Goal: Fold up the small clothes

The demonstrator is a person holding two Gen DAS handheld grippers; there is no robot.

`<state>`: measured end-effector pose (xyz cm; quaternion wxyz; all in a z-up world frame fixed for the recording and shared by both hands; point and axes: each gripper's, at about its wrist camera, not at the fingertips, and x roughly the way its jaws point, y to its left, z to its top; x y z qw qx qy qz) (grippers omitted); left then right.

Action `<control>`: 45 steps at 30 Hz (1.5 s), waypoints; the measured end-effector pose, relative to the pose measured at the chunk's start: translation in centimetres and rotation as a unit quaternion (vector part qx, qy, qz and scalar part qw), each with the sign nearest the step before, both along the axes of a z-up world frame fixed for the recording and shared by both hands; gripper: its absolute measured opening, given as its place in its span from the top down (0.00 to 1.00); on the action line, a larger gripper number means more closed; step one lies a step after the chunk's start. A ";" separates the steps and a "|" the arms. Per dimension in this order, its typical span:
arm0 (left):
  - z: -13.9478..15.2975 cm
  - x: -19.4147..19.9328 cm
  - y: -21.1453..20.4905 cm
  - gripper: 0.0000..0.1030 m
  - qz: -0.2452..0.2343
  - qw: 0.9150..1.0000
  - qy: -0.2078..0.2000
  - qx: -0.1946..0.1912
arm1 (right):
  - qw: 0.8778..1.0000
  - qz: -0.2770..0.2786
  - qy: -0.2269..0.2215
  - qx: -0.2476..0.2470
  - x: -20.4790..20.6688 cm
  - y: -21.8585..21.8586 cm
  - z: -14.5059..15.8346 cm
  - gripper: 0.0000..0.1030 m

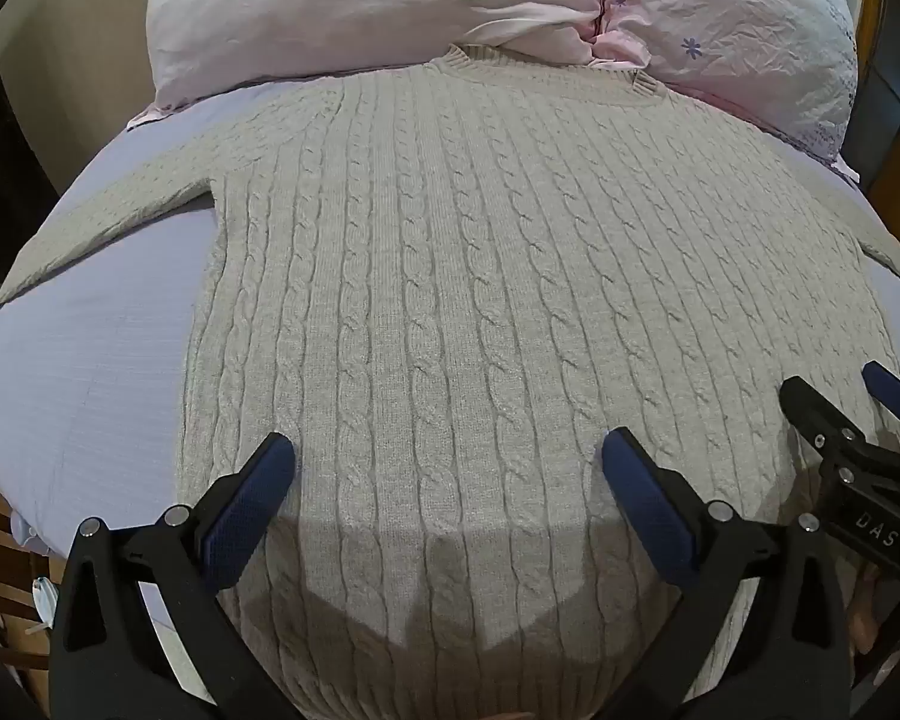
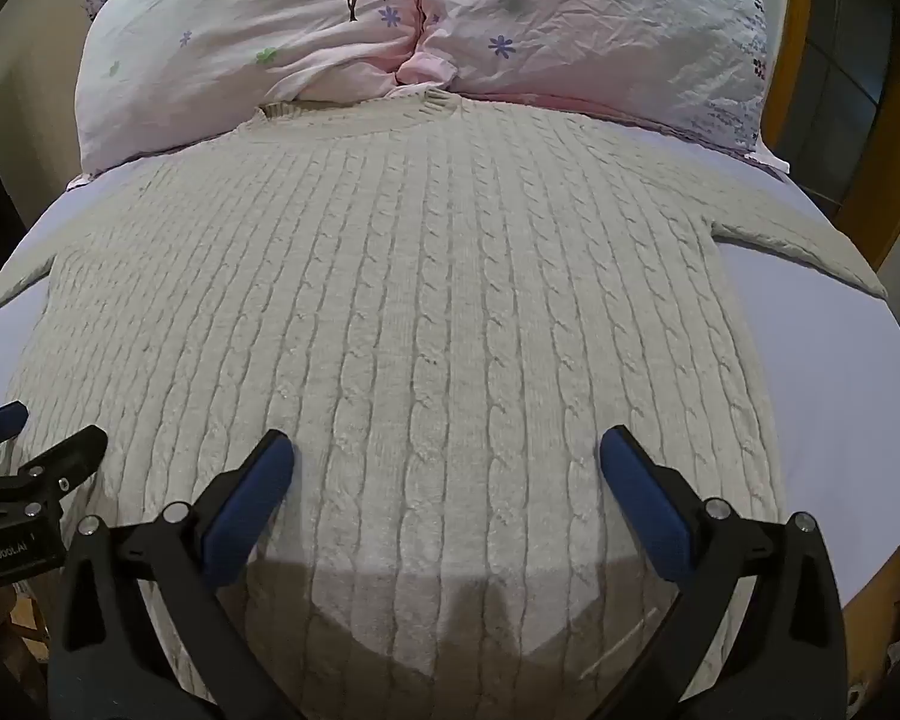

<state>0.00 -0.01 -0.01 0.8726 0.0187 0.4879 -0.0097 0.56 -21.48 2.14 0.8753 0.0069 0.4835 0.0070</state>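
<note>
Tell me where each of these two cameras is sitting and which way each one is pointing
Left wrist: sits on the left gripper, looking forward over the hem end of the cable-knit sweater toward the pillows; own open fingers show, plus the right gripper at the right edge.
Right wrist: sits on the right gripper, facing the same way; own open fingers show, the left gripper at the left edge.
Shared: sweater spread flat on the lavender sheet, collar by the pillows.

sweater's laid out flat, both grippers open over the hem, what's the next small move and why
Probably lower the left gripper and right gripper to pinch the near hem: the sweater lies flat and unfolded on the sheet, sleeves spread, collar at the pillows, and neither gripper holds fabric.
</note>
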 end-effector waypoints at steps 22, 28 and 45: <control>0.0 0.0 0.0 0.01 0.000 1.000 -0.001 0.000 | 1.000 0.000 0.005 0.001 0.0 0.0 -0.1 0.02; 0.0 0.0 0.0 0.01 0.000 1.000 -0.001 0.000 | 1.000 0.000 0.005 0.001 0.0 0.0 -0.1 0.02; 0.2 0.2 -0.3 0.01 0.001 1.000 -0.004 0.000 | 1.000 0.000 0.007 0.001 0.0 -0.1 0.0 0.02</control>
